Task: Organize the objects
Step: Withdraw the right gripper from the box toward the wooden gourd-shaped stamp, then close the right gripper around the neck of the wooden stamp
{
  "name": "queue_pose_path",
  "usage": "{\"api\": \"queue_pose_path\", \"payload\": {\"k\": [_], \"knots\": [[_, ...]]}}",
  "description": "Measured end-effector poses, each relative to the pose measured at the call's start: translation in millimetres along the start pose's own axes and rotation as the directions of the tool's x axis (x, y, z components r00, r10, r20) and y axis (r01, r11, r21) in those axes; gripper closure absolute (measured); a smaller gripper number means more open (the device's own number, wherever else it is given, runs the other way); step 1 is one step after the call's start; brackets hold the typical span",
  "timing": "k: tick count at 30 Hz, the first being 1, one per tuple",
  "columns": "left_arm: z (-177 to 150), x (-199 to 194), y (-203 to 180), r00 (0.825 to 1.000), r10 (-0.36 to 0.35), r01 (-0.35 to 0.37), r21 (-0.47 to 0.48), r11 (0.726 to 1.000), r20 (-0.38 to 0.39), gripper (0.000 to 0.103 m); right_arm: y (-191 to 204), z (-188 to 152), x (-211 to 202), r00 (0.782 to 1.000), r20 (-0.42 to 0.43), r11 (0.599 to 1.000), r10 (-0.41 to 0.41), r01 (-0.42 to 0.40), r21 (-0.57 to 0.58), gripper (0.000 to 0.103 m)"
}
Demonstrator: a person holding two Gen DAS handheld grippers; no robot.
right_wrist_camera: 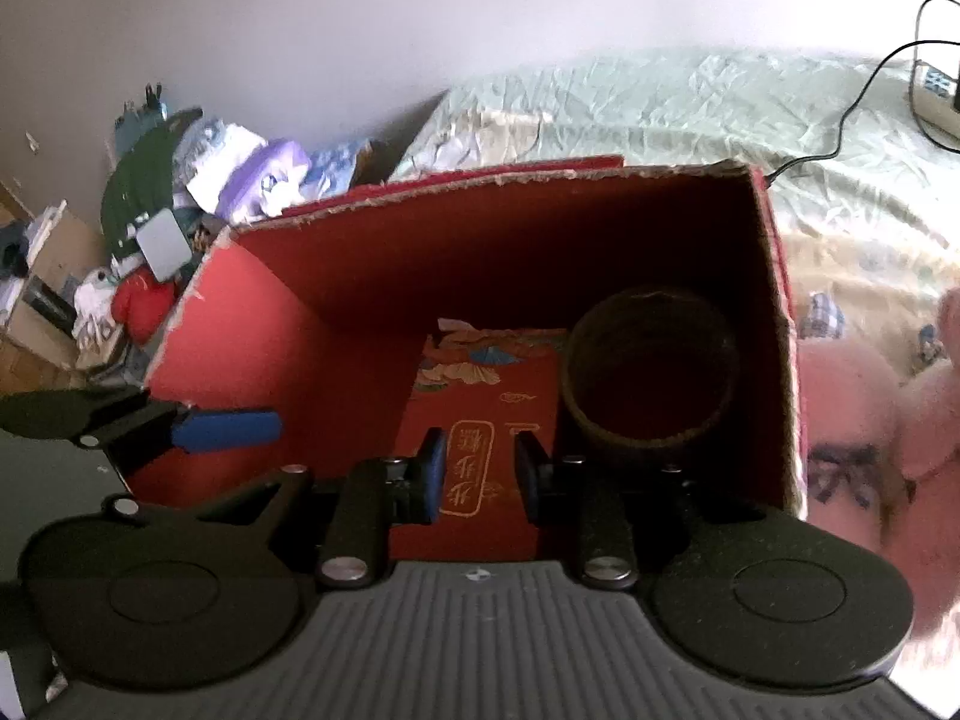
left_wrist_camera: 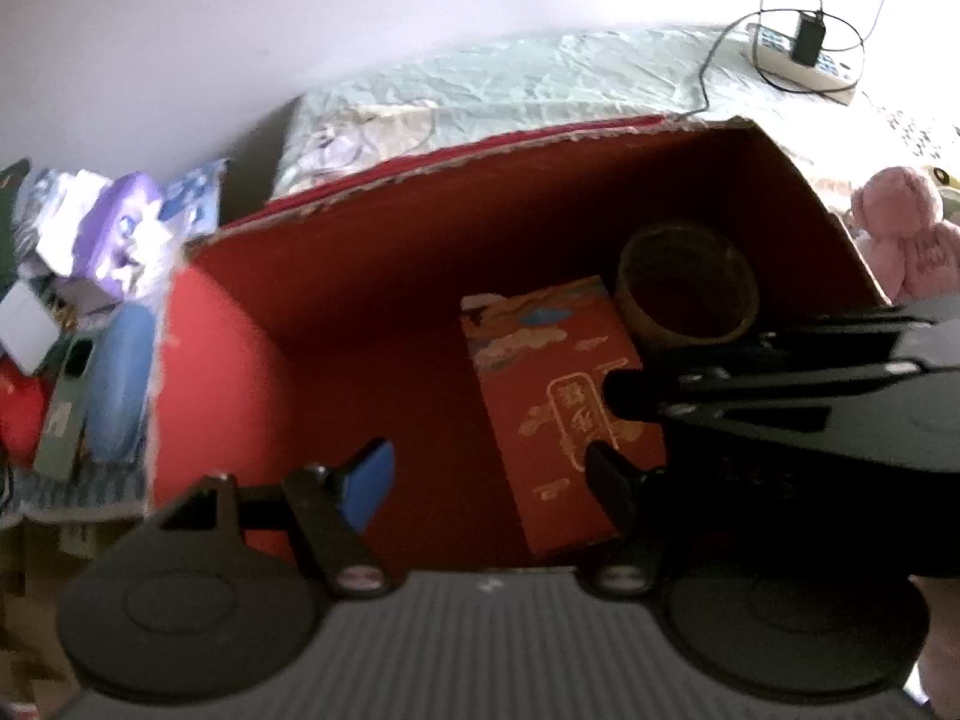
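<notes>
Your right gripper (right_wrist_camera: 477, 471): blue-padded fingers (right_wrist_camera: 433, 474) narrowly parted, nothing between them, poised over red packet (right_wrist_camera: 480, 420). Your left gripper (left_wrist_camera: 489, 480): fingers spread wide, empty, over same box.

Red packet lies flat on floor of red cardboard box (right_wrist_camera: 336, 276), touching brown tape roll (right_wrist_camera: 651, 381) at its right. Gold framed characters on packet, too blurred to read.

Box sits on bed (right_wrist_camera: 660, 102). Pink plush toy (right_wrist_camera: 888, 420) beside box's right wall. Power strip (left_wrist_camera: 804, 63) farther back on bed.
</notes>
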State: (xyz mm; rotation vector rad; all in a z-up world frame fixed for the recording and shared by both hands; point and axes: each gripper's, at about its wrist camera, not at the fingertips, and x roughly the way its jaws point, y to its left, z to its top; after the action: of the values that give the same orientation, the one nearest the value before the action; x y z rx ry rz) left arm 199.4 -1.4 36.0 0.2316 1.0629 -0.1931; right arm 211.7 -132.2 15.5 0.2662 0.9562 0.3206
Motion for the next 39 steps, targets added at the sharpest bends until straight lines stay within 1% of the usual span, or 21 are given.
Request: {"api": "queue_pose_path", "payload": {"k": [4, 6, 9, 11, 14, 19, 24, 26, 29, 32, 36, 39], "knots": [[-7.7, -11.8, 2.8, 0.999, 0.030, -0.030, -0.030, 0.999, 0.022, 0.030, 2.0, -6.3, -18.3, 0.996, 0.088, 1.000, -0.004, 0.003, 0.010, 0.074], [-12.8, -20.8, 2.8, 0.998, 0.049, -0.047, -0.041, 0.998, 0.046, 0.030, 3.7, -10.6, -29.1, 0.990, 0.140, 1.000, -0.003, 0.003, 0.006, 0.074], [-19.0, -31.2, 4.5, 0.996, 0.064, -0.060, -0.069, 0.996, 0.061, 0.030, 4.9, -19.2, -44.5, 0.978, 0.207, 1.000, 0.008, -0.008, 0.001, 0.070], [-24.1, -38.6, 7.1, 0.995, 0.074, -0.067, -0.095, 0.993, 0.069, 0.030, 7.8, -24.3, -52.1, 0.972, 0.235, 1.000, 0.018, -0.013, -0.025, 0.069], [-32.2, -50.3, 12.2, 0.993, 0.096, -0.085, -0.144, 0.986, 0.075, 0.030, 10.4, -30.9, -64.6, 0.967, 0.251, 0.998, 0.045, -0.032, -0.055, 0.069], [-51.7, -71.5, 25.0, 0.991, 0.110, -0.090, -0.232, 0.969, 0.077, 0.030, 2.3, -39.3, -81.1, 0.967, 0.213, 0.991, 0.137, -0.133, -0.032, 0.069], [-76.5, -92.5, 34.0, 0.986, 0.130, -0.093, -0.294, 0.951, 0.108, 0.030, 1.4, -54.9, -94.8, 0.955, 0.183, 0.972, 0.234, -0.227, -0.055, 0.069], [-86.4, -95.8, 35.8, 0.986, 0.125, -0.086, -0.316, 0.945, 0.106, 0.030, 5.2, -62.1, -95.8, 0.953, 0.164, 0.967, 0.254, -0.245, -0.073, 0.069], [-98.3, -95.2, 33.5, 0.987, 0.133, -0.097, -0.332, 0.938, 0.089, 0.030, 7.5, -72.1, -95.1, 0.951, 0.134, 0.959, 0.279, -0.269, -0.088, 0.070], [-110.1, -91.3, 30.2, 0.990, 0.122, -0.091, -0.347, 0.934, 0.067, 0.030, 7.4, -82.0, -92.3, 0.950, 0.103, 0.954, 0.296, -0.287, -0.091, 0.070], [-129.5, -84.5, 21.7, 0.995, 0.087, -0.066, -0.339, 0.938, 0.049, 0.030, 6.2, -95.2, -85.9, 0.948, 0.063, 0.948, 0.312, -0.306, -0.081, 0.070], [-144.1, -76.6, 14.4, 0.998, 0.057, -0.041, -0.323, 0.946, 0.040, 0.030, 1.0, -103.2, -76.4, 0.947, 0.022, 0.947, 0.320, -0.319, -0.037, 0.070]]}}
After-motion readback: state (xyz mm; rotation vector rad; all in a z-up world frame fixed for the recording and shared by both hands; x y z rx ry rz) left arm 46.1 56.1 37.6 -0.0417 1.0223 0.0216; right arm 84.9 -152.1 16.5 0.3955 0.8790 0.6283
